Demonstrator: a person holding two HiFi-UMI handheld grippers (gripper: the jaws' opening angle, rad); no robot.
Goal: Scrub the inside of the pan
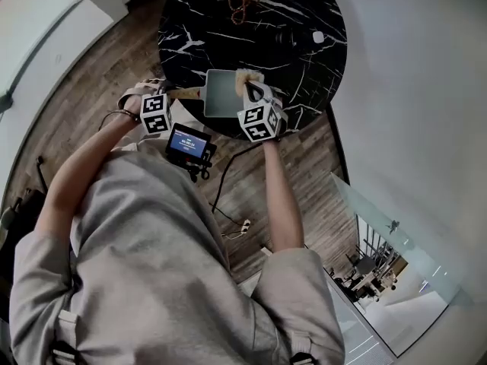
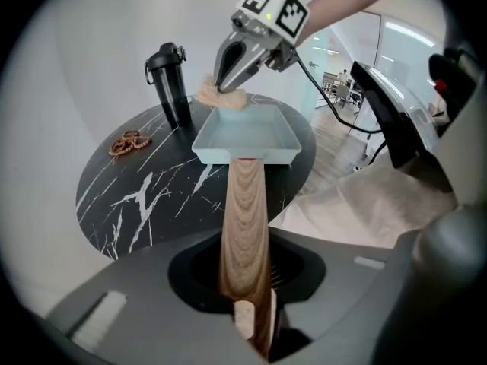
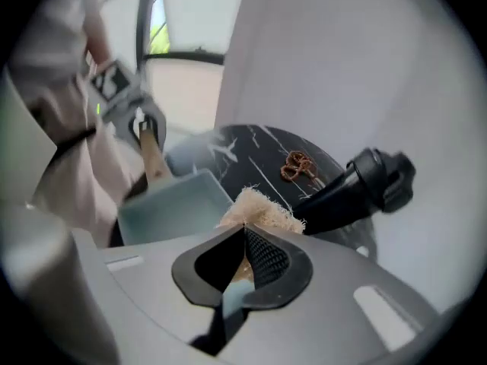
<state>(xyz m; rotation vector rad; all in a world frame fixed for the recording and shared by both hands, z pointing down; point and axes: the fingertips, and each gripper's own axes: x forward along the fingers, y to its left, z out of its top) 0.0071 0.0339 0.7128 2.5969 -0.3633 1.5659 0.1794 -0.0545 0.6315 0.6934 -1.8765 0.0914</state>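
The pan [image 2: 247, 137] is seen at the near edge of the black marbled table [image 2: 144, 196], with its wooden handle [image 2: 245, 219] reaching out past that edge and clamped between the jaws of the left gripper [image 2: 255, 318]. A beige fibrous scrubber [image 3: 259, 207] is pinched in the tightly closed jaws of the right gripper [image 3: 242, 261] and is held at the pan's far corner, by the rim. A black flask [image 2: 169, 82] and a brown cord [image 2: 128, 143] are set farther back on the table, apart from the pan.
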